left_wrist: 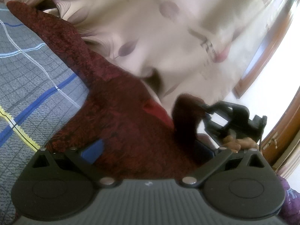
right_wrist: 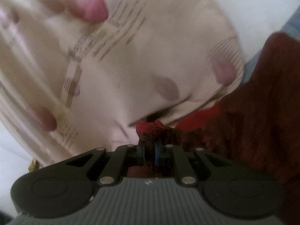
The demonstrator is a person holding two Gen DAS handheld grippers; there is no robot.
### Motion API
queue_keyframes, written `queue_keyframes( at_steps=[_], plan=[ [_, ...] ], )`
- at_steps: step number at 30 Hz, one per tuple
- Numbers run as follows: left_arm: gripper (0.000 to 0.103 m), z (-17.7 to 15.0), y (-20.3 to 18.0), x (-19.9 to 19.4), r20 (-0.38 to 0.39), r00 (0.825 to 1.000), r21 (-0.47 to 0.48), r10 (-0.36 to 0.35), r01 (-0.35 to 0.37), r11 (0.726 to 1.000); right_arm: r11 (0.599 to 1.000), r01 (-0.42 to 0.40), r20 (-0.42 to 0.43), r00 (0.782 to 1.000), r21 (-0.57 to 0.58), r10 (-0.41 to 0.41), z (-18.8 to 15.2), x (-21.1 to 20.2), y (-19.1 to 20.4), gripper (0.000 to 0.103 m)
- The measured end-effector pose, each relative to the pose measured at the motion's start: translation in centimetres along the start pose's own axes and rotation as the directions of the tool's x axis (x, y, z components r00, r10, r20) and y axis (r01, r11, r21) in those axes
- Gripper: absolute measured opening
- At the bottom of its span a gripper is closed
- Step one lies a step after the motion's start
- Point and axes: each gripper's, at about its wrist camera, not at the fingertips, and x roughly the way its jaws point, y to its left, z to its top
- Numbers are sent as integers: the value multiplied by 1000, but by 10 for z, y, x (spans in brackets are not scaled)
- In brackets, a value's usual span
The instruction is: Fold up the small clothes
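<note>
- You are working over a bed: a grey checked sheet [left_wrist: 28,71] with blue, white and yellow lines fills the left of your left wrist view.
- Beyond it lies a cream cover [left_wrist: 150,33] printed with mauve leaves, blurred in both views; it fills most of the right wrist view too [right_wrist: 131,56].
- At the right edge of the left view a brown wooden frame [left_wrist: 262,56] curves past a bright white area — too washed out to read.
- The dark red cloth [left_wrist: 112,103] is lifted, running from a narrow end at the upper left, over the sheet, down to your left claw [left_wrist: 150,150].
- Your left claw stands wide open: one blue pad [left_wrist: 93,150] shows at the left, pressed against the cloth, while the other finger is mostly hidden by the fabric. The cloth drapes between the fingers, but they are not closed on it.
- Your right claw [right_wrist: 149,150] is pinched tight on a bunched corner of the cloth [right_wrist: 253,121], its fingers nearly touching with red fabric between them.
- In the left view that right claw [left_wrist: 208,112] appears at the right, holding the cloth's edge up, with your fingers [left_wrist: 238,142] just below it.
</note>
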Motion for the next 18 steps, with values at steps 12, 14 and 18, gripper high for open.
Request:
queue_keyframes(
  at_steps=[12,14,18],
  plan=[
    [103,0,1,-1,7,1000,-10,-11,11,1000,997,-23,-114,993,-68,15,-43,44,26,16],
    [103,0,2,-1,9,1000,-12,-13,13,1000,997,-17,-122,992,-77,7,-48,50,27,16],
    [103,0,1,-2,12,1000,-15,-16,16,1000,995,-4,-137,991,-101,-10,-56,60,27,16]
  ],
)
